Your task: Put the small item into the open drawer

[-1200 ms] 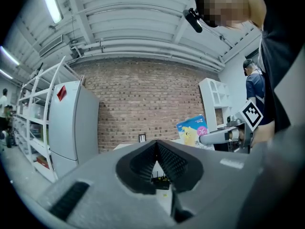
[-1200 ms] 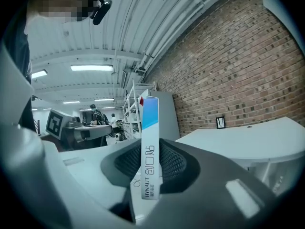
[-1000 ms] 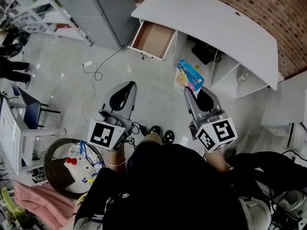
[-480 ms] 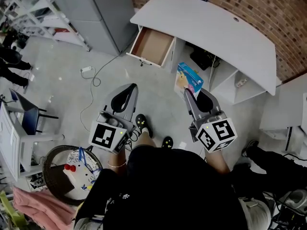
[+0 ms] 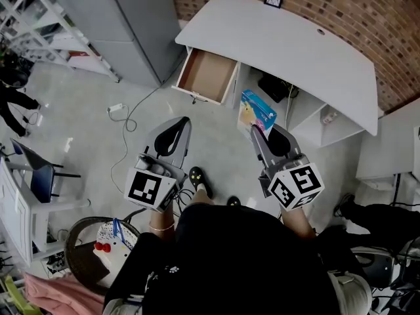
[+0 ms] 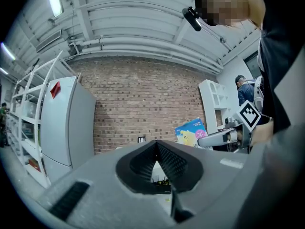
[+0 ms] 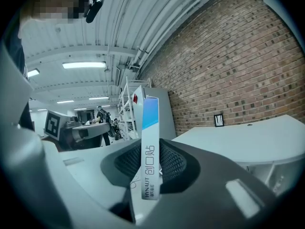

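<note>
The small item is a flat blue and yellow box [image 5: 257,112], standing on edge between the jaws of my right gripper [image 5: 254,128], which is shut on it. In the right gripper view the box [image 7: 150,147] shows its narrow white and blue side, clamped between the ribbed pads. The open drawer [image 5: 207,76], brown inside and with nothing in it, sticks out from the left end of the white desk [image 5: 282,41], ahead and to the left of the box. My left gripper [image 5: 185,120] hangs over the floor with its pads [image 6: 155,149] meeting at the tip, nothing held.
A grey cabinet [image 5: 131,18] stands left of the desk, with metal shelving [image 5: 33,18] further left. A white cable [image 5: 131,100] lies on the floor. A white shelf unit [image 5: 315,113] sits under the desk. A round basket [image 5: 92,248] is behind me, left.
The desk and drawer have slid lower in the head view as the person walks toward them. Both grippers keep their pose, and the box stays held.
</note>
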A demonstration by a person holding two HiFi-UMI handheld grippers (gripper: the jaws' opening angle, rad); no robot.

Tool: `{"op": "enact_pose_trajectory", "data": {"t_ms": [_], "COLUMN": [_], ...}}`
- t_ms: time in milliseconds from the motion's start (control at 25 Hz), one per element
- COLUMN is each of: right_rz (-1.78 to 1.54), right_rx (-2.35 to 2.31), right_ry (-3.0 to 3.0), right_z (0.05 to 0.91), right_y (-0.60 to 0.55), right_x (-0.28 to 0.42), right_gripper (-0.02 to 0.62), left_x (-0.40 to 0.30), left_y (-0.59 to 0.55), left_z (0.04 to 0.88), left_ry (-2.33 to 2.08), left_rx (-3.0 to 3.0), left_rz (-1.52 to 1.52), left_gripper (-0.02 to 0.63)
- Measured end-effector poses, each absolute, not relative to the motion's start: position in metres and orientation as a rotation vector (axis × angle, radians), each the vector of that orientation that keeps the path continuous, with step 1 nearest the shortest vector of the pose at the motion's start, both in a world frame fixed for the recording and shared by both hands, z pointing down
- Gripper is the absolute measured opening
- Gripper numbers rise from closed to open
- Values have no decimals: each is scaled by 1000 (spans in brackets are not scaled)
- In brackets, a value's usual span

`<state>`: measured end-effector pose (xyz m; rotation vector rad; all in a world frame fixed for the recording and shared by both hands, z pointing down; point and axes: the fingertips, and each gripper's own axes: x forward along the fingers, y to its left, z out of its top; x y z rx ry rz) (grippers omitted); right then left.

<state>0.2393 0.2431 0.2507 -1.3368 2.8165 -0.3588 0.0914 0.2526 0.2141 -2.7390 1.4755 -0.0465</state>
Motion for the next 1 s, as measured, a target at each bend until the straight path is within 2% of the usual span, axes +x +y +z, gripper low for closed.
{"op": "enact_pose_trajectory", "data": {"t_ms": [1000], "right_rz": [-384], "right_rx": [-1408], "right_ry": [2805], "right_z": [256], "right_y": [148], "right_x": [180], "right_gripper": [97], "left_x": [36], "left_y": [151], "left_z": [222], "left_ry": [1404], "left_rx": [-2796], "left_rz": [-59], "left_gripper": [-2]}}
